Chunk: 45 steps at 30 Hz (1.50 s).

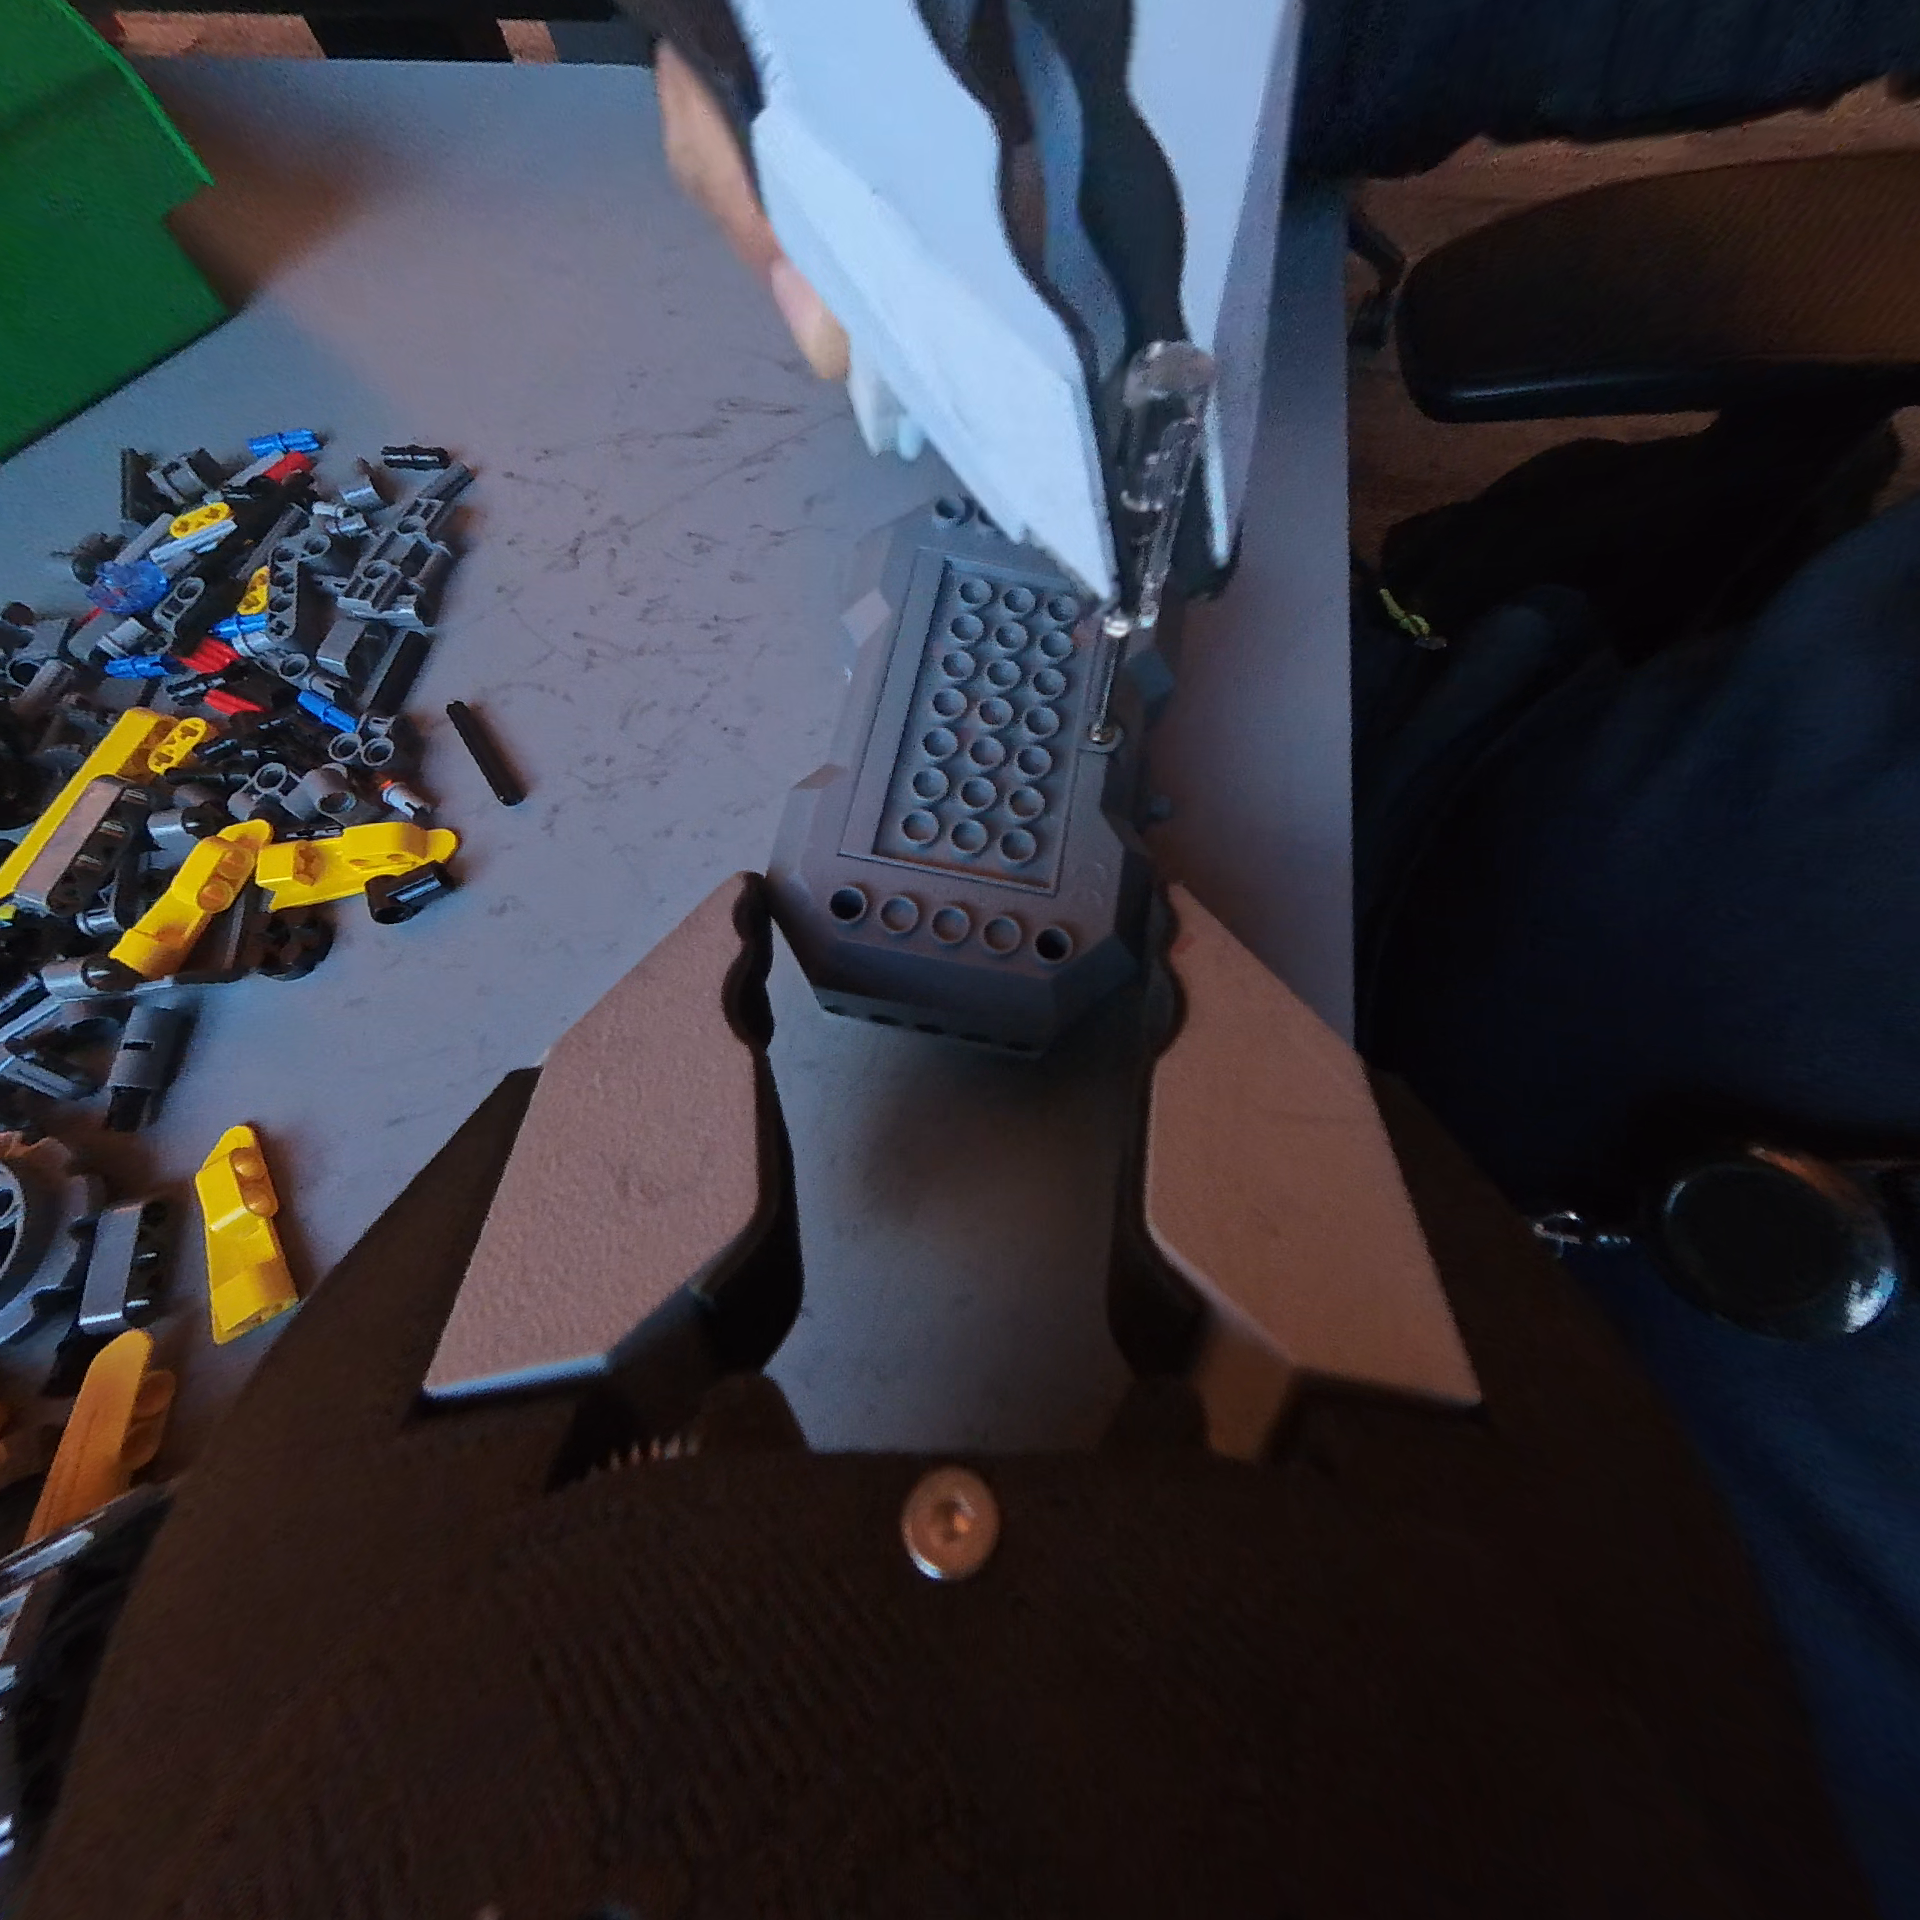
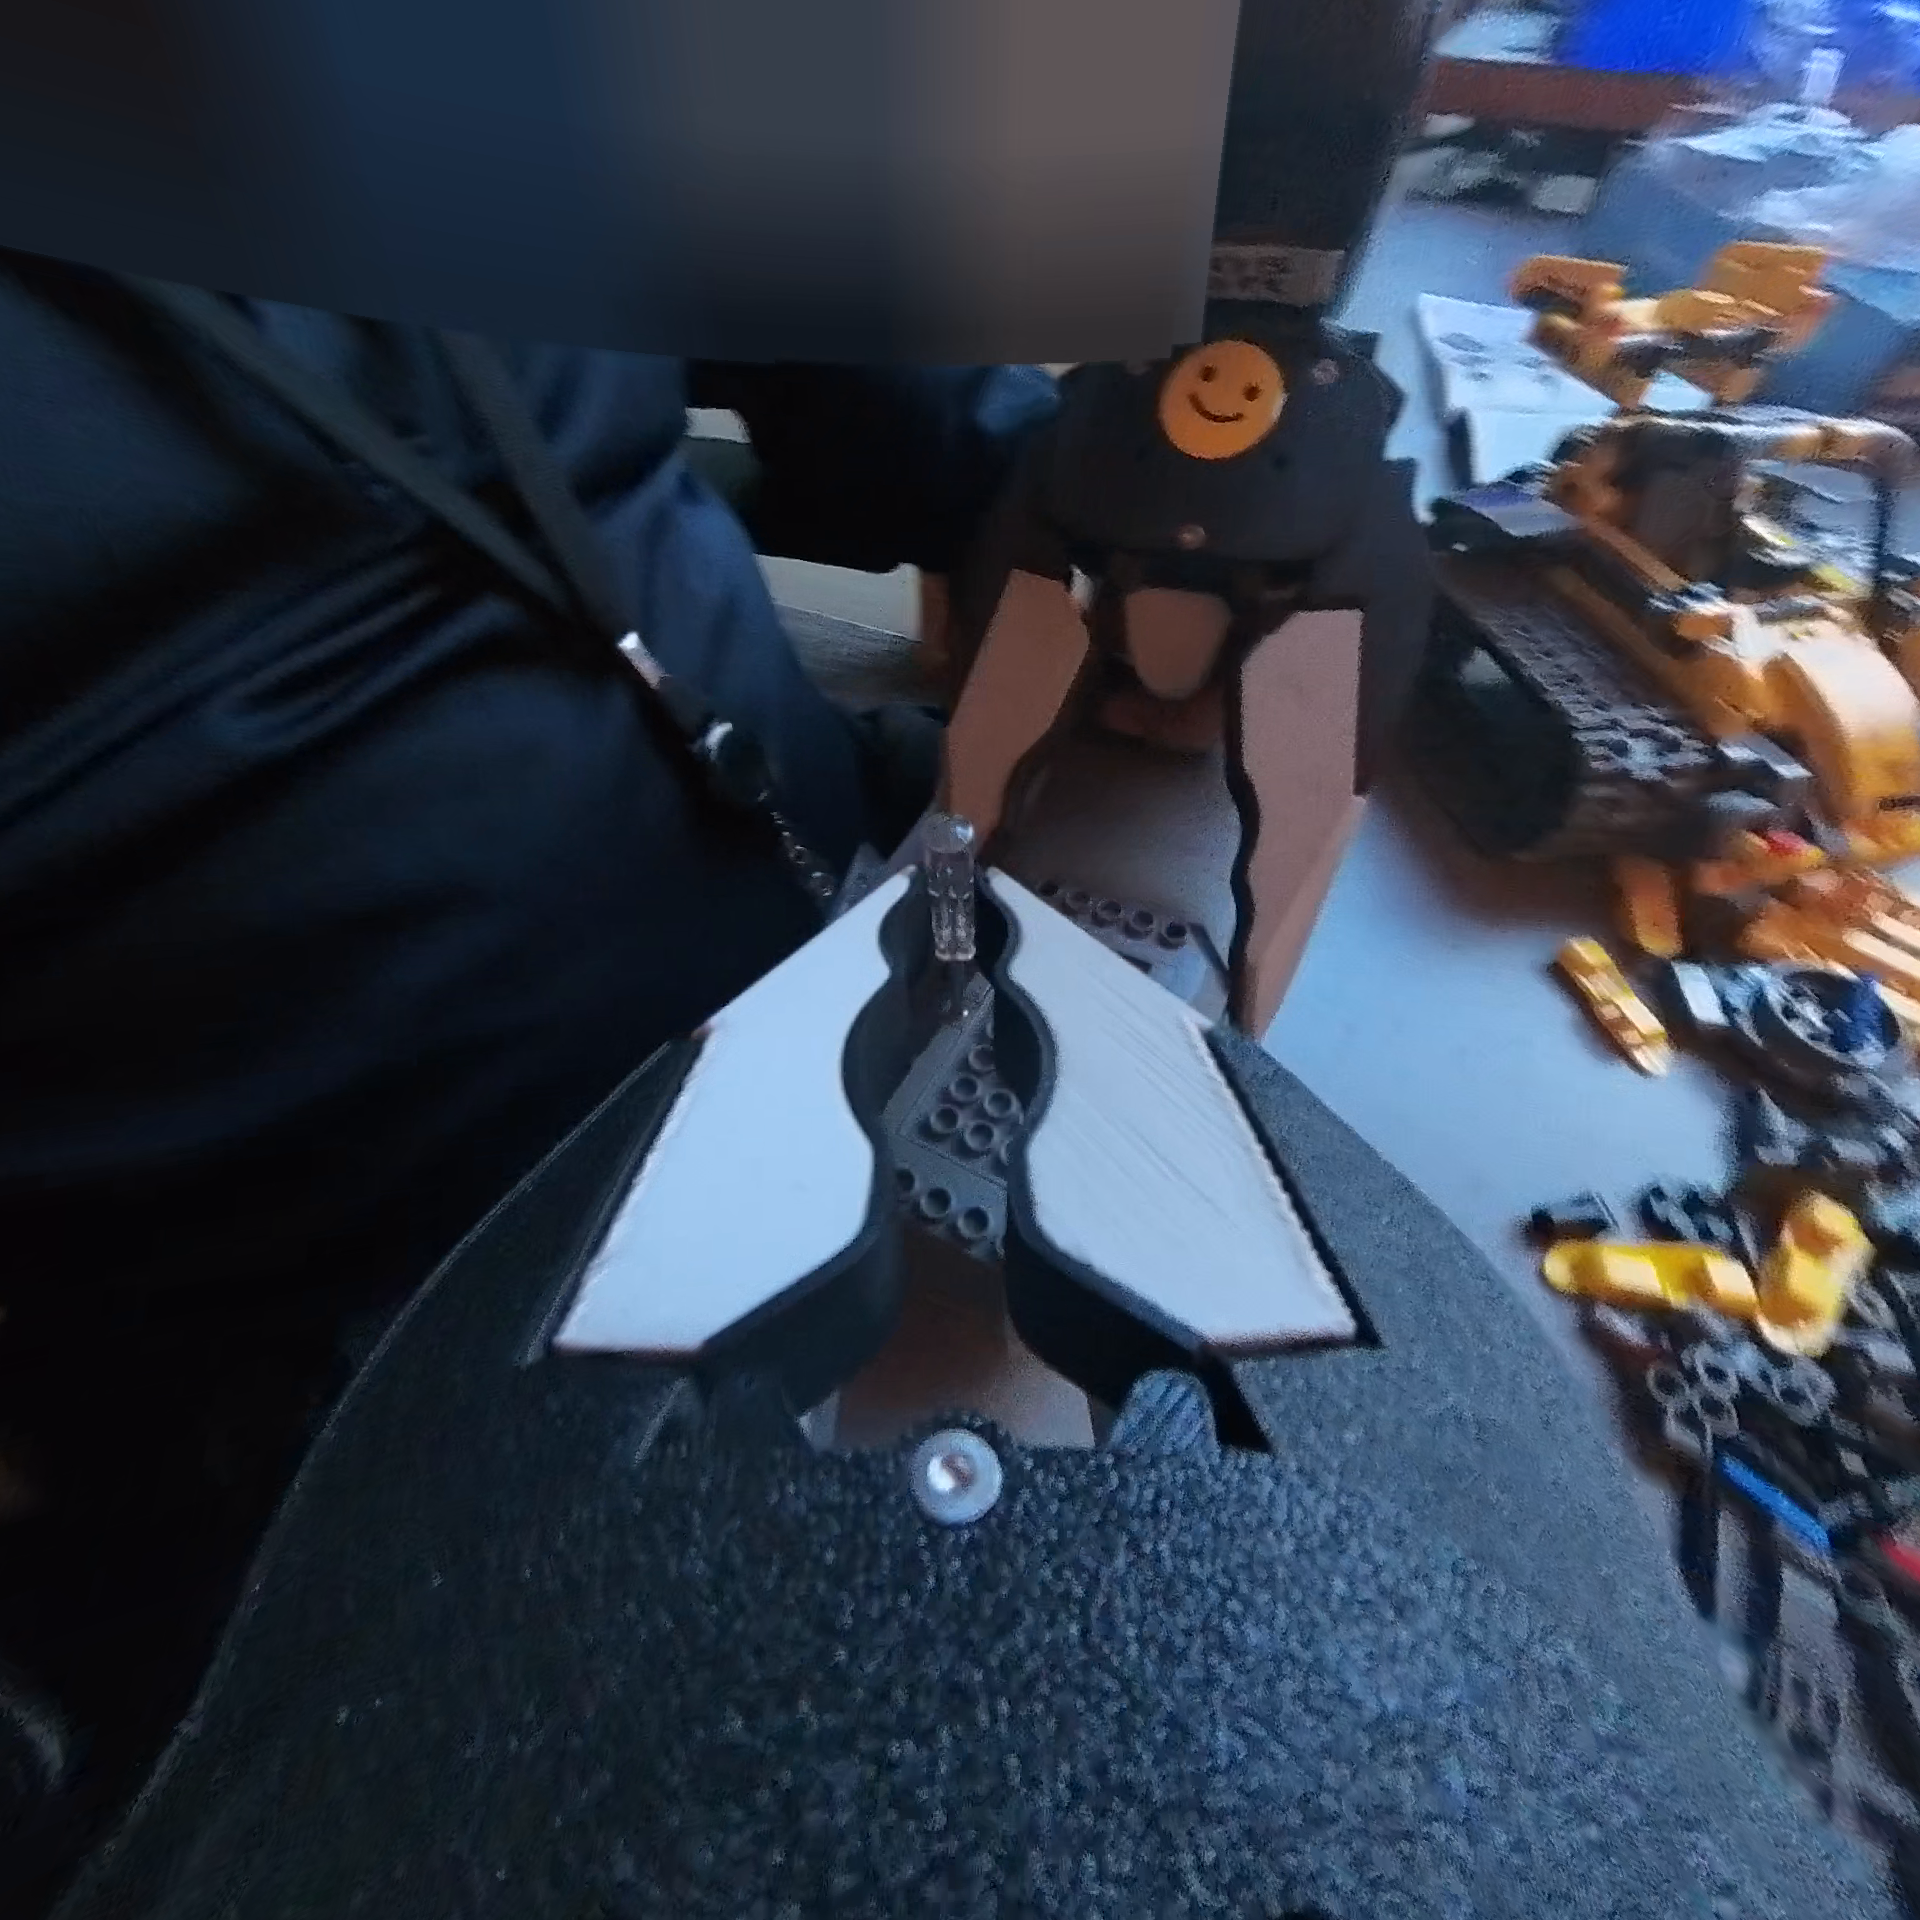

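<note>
Centrally, a dark grey studded plastic block (image 1: 961, 800) lies flat near the table (image 1: 623, 312) edge, its near end between the wide-spread tan fingers of the left gripper (image 1: 961, 925). From above, the right gripper (image 2: 951, 914) pinches a clear-handled screwdriver (image 1: 1148, 509), tip on the block. Loose yellow, grey and black toy pieces (image 1: 208, 748) lie scattered left.

A: Left wrist view: green box (image 1: 73, 208) cut off by the top-left edge. Brick pile (image 1: 208, 727) runs off the left edge.

B: Right wrist view: yellow toy digger (image 2: 1714, 644) blurred, cut by the right edge. Screwdriver (image 2: 220, 902) tip hidden behind the fingers (image 2: 748, 1143).

A: Contact of tip with the grey block (image 1: 966, 769): cannot tell.
</note>
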Motion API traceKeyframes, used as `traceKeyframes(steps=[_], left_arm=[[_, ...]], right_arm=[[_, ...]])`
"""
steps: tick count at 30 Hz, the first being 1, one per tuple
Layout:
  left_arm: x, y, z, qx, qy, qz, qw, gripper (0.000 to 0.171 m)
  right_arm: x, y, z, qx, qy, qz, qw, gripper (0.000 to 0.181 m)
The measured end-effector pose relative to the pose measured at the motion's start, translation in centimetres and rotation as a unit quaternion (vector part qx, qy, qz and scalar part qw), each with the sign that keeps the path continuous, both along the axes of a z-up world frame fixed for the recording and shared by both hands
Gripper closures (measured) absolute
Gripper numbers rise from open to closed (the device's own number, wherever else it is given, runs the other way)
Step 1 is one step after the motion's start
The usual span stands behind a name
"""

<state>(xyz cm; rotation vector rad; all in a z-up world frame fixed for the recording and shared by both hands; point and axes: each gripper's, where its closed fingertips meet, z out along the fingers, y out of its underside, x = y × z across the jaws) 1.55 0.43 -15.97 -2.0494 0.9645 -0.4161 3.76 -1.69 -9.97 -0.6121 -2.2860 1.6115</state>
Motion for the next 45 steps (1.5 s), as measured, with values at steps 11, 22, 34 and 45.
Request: traceKeyframes(steps=[11,22,34,45], left_arm=[[0.3,-0.3,0.0,0.001,0.0,-0.015,1.0,0.103],[0.6,-0.4,0.0,0.004,0.002,-0.027,1.0,0.103],[0.8,-0.4,0.0,0.013,0.01,-0.032,0.999,0.103],[0.8,-0.4,0.0,0.012,0.01,-0.031,0.999,0.103]], right_arm=[[0.4,-0.2,0.1,-0.057,-0.086,0.282,0.954,0.174],[0.8,-0.4,0.0,-0.049,-0.125,0.402,0.905,0.174],[0.9,-0.7,0.0,-0.039,-0.142,0.46,0.875,0.174],[-1.5,-1.1,5.2,-0.066,-0.073,0.176,0.98,0.174]])
